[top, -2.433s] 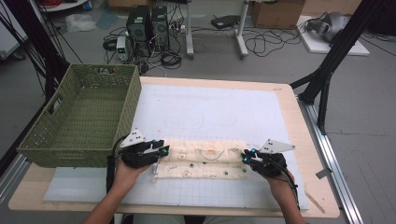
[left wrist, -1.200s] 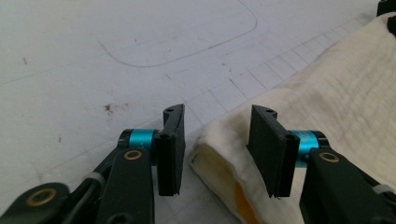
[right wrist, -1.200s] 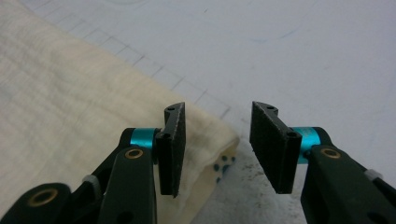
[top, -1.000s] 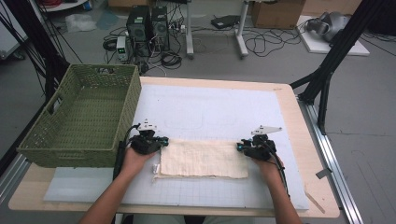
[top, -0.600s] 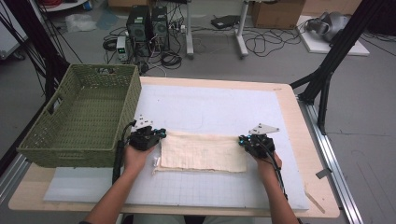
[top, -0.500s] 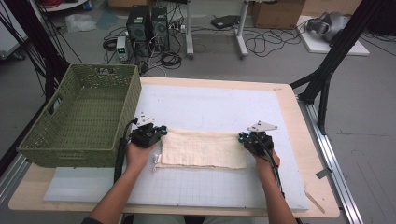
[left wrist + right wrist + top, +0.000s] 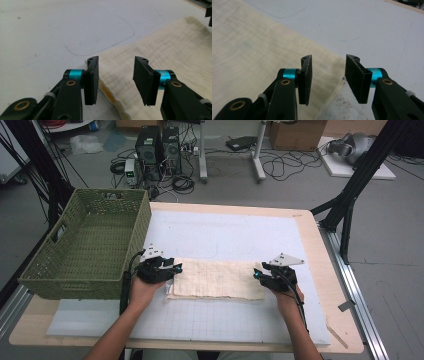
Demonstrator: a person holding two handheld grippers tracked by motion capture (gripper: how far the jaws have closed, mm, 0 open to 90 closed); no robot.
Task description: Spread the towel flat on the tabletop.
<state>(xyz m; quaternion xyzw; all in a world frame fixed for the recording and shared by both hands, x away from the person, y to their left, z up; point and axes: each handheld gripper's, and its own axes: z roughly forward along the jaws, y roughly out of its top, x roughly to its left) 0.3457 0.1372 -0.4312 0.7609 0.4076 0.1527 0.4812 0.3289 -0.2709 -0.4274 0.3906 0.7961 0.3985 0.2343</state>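
From above we see a cream cloth [image 7: 216,279] flat on the surface [image 7: 320,250] beside a green basket [image 7: 87,247], left gripper [image 7: 167,270] and right gripper [image 7: 260,276] at its two ends, close up we see both jaws parted, empty, cloth edge between each pair

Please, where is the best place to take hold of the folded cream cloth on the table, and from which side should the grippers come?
Probably at its two short ends. The cloth lies flat and long across the white mat, so each end edge offers a thin layered lip. The left gripper could come in from the basket side, the right gripper from the opposite side, low and level; both are open there now.
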